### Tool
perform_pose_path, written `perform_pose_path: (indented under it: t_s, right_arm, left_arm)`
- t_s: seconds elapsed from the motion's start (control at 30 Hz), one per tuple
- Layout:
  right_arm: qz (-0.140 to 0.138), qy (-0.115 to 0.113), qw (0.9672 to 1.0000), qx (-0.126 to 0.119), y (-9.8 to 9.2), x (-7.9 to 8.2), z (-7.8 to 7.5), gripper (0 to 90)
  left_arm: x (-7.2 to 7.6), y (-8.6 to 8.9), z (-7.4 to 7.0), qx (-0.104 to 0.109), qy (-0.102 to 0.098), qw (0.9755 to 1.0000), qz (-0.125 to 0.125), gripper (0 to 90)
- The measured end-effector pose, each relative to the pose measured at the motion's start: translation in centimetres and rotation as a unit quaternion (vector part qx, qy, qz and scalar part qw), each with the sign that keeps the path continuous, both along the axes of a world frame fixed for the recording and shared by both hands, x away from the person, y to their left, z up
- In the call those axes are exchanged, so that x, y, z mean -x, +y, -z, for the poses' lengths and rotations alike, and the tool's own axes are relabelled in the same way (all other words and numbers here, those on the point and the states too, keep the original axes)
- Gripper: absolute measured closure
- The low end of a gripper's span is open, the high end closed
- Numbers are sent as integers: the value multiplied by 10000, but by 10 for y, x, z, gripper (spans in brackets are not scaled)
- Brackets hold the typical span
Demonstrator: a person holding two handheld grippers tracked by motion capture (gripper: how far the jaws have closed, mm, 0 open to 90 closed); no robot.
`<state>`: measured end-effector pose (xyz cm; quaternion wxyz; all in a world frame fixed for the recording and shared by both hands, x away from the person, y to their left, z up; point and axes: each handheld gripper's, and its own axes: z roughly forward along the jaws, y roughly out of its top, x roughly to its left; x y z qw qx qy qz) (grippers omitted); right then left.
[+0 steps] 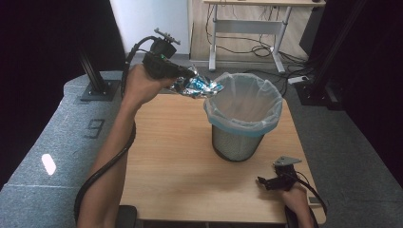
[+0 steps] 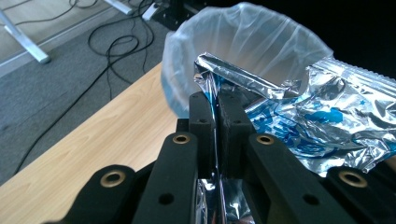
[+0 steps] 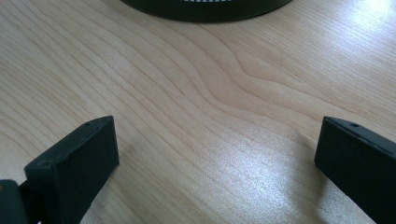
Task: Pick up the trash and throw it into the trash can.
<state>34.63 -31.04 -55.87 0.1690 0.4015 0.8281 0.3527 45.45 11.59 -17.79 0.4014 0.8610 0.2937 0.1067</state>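
I've got the left gripper (image 1: 190,73) raised off the table (image 1: 176,156), just left of the bin (image 1: 242,116) rim. Jaws closed tight on a crumpled foil wrapper (image 1: 197,86), silver w/ blue print. In the left gripper view the gripper (image 2: 215,100) pinches one edge of the wrapper (image 2: 317,116) flat between the pads, almost no gap; rest of the foil spreads to the right, partly over the bin (image 2: 243,42) opening. The bin has a clear liner folded over the rim, mesh body below, standing upright on the table (image 2: 116,135) towards the far right.

My right gripper (image 1: 266,183) sits low at the near right corner of the table, in front of the bin, well apart from it. In the right gripper view its jaws stand wide apart w/ nothing between them, just bare wood (image 3: 205,116); the bin's dark base (image 3: 205,9) shows at the top edge.
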Motion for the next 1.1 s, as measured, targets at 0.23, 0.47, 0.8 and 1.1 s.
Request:
perform_pose_path:
  t_s: [0.23,0.47,0.8,1.1]
  right_arm:
    - [0,-1,10000,0,0,0,0,0]
    - [2,-5,10000,-7,0,0,0,0]
    - [2,-4,10000,-7,0,0,0,0]
    - [2,-4,10000,-8,0,0,0,0]
  left_arm:
    - [-7,-27,-3,21,-55,9999,138,859]
    - [-13,-58,-4,-2,-123,9994,309,859]
    - [-25,-98,8,-24,-201,9988,437,853]
    - [-36,-129,27,-11,-286,9989,373,854]
